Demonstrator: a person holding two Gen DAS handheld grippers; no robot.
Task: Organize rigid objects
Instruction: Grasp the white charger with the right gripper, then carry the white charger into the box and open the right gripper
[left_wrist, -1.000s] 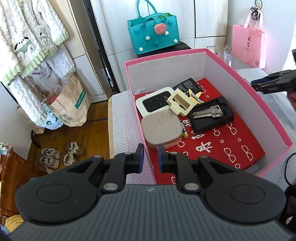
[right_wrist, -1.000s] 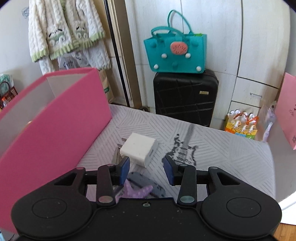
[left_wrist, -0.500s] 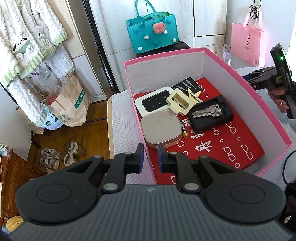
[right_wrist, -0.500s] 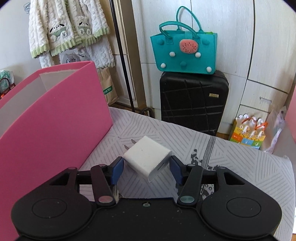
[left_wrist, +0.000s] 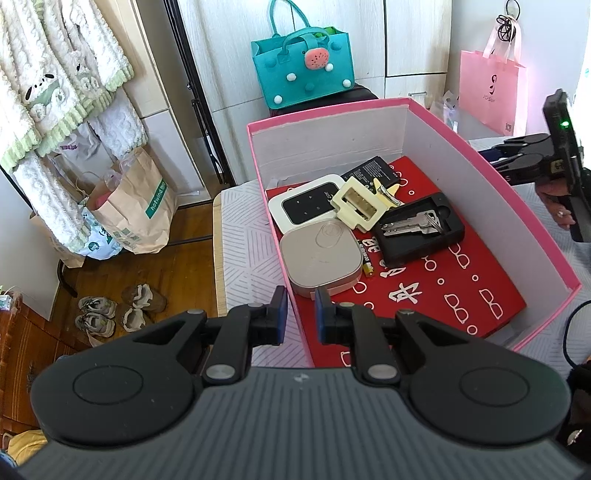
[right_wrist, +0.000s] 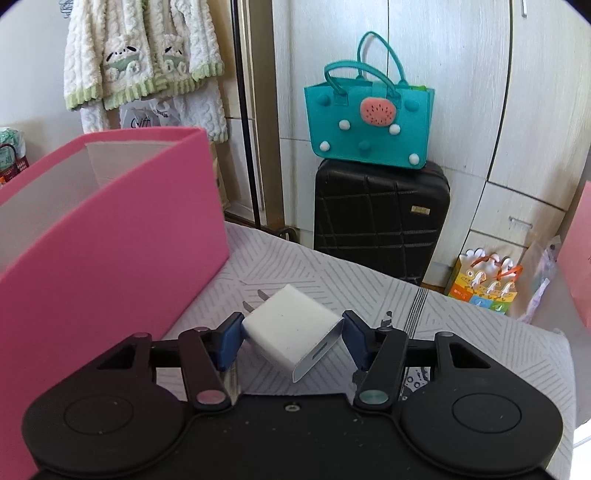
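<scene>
My right gripper (right_wrist: 293, 341) is shut on a white plug charger (right_wrist: 291, 338) and holds it tilted above the striped cloth, right of the pink box (right_wrist: 110, 258). In the left wrist view my left gripper (left_wrist: 298, 320) straddles the near left wall of the pink box (left_wrist: 487, 177), its jaws a narrow gap apart around it. Inside lie a beige square case (left_wrist: 321, 256), a white-and-black device (left_wrist: 306, 206), a cream frame (left_wrist: 356, 203), keys in a black tray (left_wrist: 419, 227), a small battery (left_wrist: 366, 264) and a black card (left_wrist: 371, 170). The right gripper body (left_wrist: 546, 162) shows beyond the box's right wall.
A black suitcase (right_wrist: 380, 221) with a teal felt bag (right_wrist: 369, 122) on top stands behind the table. Paper bags (left_wrist: 136, 206) and shoes (left_wrist: 114, 310) lie on the wooden floor at left. A pink bag (left_wrist: 491, 92) hangs at right. A black cable (left_wrist: 570, 332) lies near the box.
My right gripper closed on the white charger and lifted it off the cloth, rising beside the box. My left gripper has stayed at the box wall.
</scene>
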